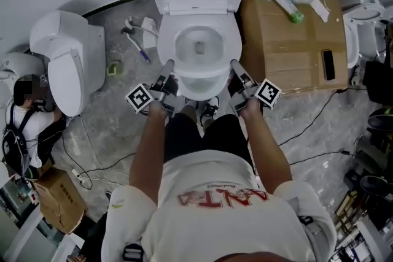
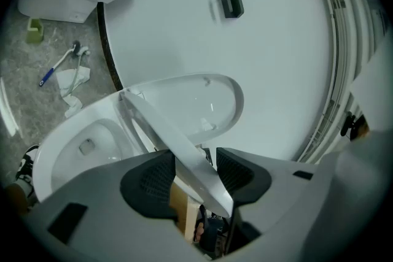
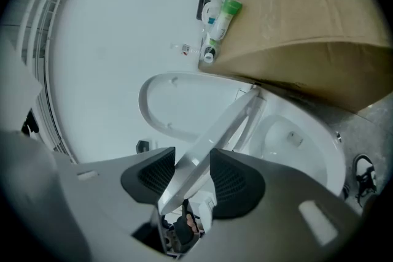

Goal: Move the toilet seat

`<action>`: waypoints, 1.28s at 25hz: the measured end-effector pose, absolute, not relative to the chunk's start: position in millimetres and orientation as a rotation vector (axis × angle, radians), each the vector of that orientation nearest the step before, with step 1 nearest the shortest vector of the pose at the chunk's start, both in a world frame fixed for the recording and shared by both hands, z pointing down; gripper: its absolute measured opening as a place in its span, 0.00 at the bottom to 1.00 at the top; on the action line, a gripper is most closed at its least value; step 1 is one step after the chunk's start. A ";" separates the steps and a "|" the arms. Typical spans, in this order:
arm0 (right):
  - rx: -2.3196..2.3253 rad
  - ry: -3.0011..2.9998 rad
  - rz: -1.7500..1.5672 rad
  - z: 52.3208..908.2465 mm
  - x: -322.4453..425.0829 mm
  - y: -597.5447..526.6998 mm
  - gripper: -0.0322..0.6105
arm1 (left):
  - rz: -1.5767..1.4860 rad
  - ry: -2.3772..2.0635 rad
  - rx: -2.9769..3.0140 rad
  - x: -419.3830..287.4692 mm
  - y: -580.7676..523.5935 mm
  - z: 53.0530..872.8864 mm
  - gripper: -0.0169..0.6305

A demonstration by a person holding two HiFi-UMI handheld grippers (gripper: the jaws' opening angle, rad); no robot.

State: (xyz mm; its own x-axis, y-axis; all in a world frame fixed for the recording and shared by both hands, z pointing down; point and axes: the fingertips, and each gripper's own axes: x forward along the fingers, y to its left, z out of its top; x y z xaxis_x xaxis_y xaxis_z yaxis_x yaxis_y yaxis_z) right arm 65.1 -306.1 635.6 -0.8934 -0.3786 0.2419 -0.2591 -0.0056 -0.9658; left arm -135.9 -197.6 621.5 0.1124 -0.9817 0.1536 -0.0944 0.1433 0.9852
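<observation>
While left tool point(image 1: 167, 65) and right tool point(image 1: 235, 65), jaws wide, clamp the toilet seat point(image 2: 184, 150) at 7 and 5 o'clock, we judge it stiff, light, slippery.

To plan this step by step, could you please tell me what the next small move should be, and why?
Probably lift both grippers together a little, tipping the toilet seat back toward the upright lid. The left gripper and right gripper each clamp the seat's rim, and it hangs tilted, partway between the bowl and the lid.
</observation>
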 end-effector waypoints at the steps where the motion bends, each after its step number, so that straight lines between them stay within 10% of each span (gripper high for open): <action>1: -0.694 2.136 -2.054 633.2 63.6 -309.4 0.32 | -0.972 -1.248 1.212 -137.7 -201.4 619.4 0.33; 32: -0.743 1.862 -1.887 550.3 -12.7 -463.0 0.32 | -1.036 -1.093 1.291 -224.1 -356.5 541.4 0.38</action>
State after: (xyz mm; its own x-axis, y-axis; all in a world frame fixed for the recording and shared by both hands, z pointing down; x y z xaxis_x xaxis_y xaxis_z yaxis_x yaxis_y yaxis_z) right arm -12.7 -463.0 550.3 -0.7852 -0.6112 0.0999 -0.0919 -0.0445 -0.9948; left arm -224.1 -356.5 541.4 0.1922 -0.9809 0.0283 -0.0234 0.0242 0.9994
